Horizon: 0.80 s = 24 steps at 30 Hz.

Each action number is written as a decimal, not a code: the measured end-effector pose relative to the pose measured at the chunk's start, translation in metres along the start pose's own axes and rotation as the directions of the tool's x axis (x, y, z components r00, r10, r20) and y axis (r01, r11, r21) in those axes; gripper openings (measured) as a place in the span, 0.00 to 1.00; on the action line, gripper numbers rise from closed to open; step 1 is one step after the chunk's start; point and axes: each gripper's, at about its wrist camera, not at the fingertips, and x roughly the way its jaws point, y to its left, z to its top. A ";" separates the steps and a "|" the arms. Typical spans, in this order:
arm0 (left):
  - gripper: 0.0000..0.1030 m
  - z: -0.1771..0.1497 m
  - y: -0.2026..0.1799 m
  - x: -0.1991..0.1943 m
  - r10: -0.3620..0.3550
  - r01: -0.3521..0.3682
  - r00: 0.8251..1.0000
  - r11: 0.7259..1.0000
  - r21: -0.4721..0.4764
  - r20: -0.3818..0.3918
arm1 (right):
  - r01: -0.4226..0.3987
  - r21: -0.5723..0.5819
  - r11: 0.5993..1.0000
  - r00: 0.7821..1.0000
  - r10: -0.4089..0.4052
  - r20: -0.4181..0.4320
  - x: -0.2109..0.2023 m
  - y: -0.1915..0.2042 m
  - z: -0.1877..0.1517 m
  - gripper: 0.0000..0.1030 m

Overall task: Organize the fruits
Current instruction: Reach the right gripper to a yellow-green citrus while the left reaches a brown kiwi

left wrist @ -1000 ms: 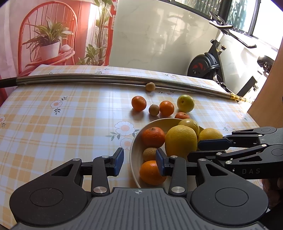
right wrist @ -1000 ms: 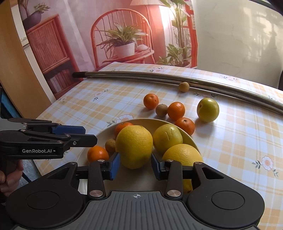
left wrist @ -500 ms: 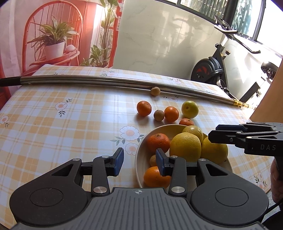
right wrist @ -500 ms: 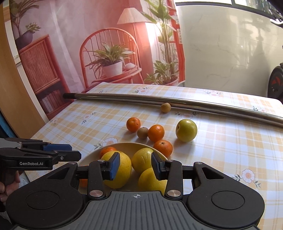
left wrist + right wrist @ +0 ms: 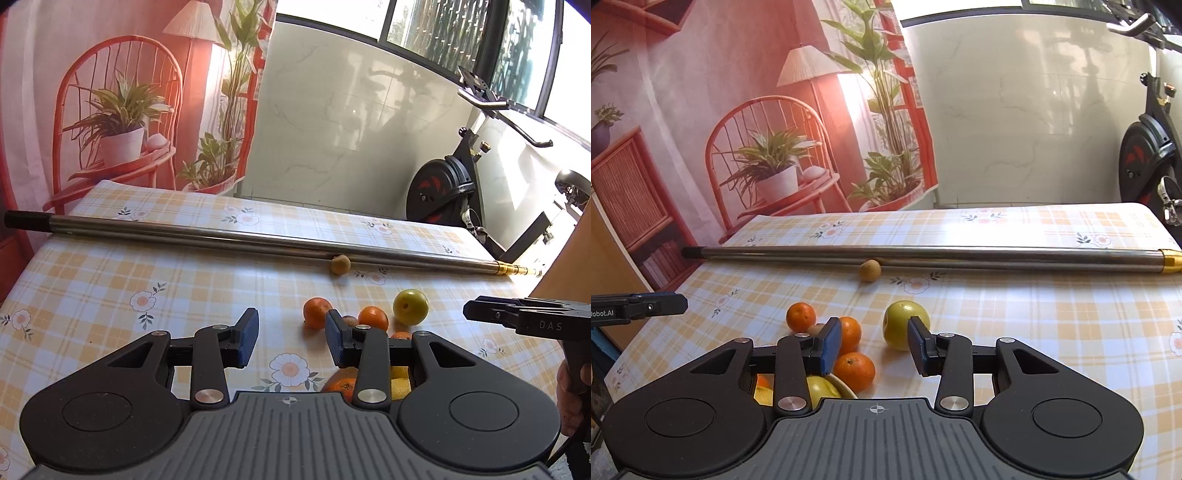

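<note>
In my left view, my left gripper fills the bottom of the frame, its pads apart and holding nothing, over bare checked cloth on the table. Right of it, at lower centre, the bowl's fruit peeks out behind my right-hand finger: I take it that is where the fruit is being gathered. Above it, the loose ones sit close together: a mandarin, a second mandarin and a yellow-green apple. Higher, at centre, a small brown fruit lies touching the steel pole, which probably stopped it rolling. At the right edge, my right gripper shows side-on.

In my right view, that gripper is also spread and empty, lined up towards the apple, likely my next pick.

Against the frames a second ago, both grippers have lifted and drawn back from the bowl, which has slid to the bottom edge of both views.
</note>
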 end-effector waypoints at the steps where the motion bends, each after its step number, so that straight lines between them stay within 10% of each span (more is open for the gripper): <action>1: 0.40 0.003 -0.001 0.002 0.001 -0.001 1.000 1.000 0.002 0.004 | 0.007 -0.001 1.000 1.000 -0.007 0.000 0.003 -0.001 0.001 0.36; 24: 0.41 0.049 -0.008 0.087 -0.042 0.035 0.996 0.995 -0.093 -0.075 | -0.004 0.041 0.999 0.995 0.008 -0.095 0.099 -0.024 0.003 0.46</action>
